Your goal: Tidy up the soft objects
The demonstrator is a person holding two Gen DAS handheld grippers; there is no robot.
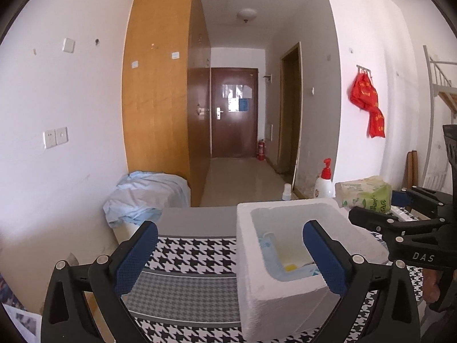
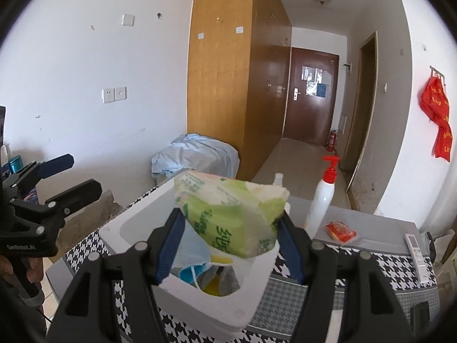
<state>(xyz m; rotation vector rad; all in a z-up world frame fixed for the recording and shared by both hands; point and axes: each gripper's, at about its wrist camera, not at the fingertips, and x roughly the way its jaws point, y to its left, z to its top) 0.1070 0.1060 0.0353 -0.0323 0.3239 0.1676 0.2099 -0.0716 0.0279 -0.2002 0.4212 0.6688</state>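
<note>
The table (image 2: 368,238), covered with a houndstooth cloth (image 1: 197,250), carries a white foam box (image 2: 200,308) near its front edge, and the task appears well advanced. Inside the box, a blue face mask (image 2: 190,253), something yellow and some grey fabric are already gathered; these can only be partly made out. A green-and-white tissue pack (image 2: 228,214) is clamped between the pads of the right gripper (image 2: 228,250) and is held above the box opening, not yet resting in it, so this item is judged to be in the step of being placed. The left gripper (image 1: 232,258) has its jaws wide apart and nothing between them, poised over the near left part of the box. Toward the table's far edge, a white pump bottle (image 2: 321,200) with a red top and a small red packet (image 2: 341,231) are left outside the box; whether the packet counts as soft cannot be told. A remote control (image 2: 415,254) lies by the right edge.
</note>
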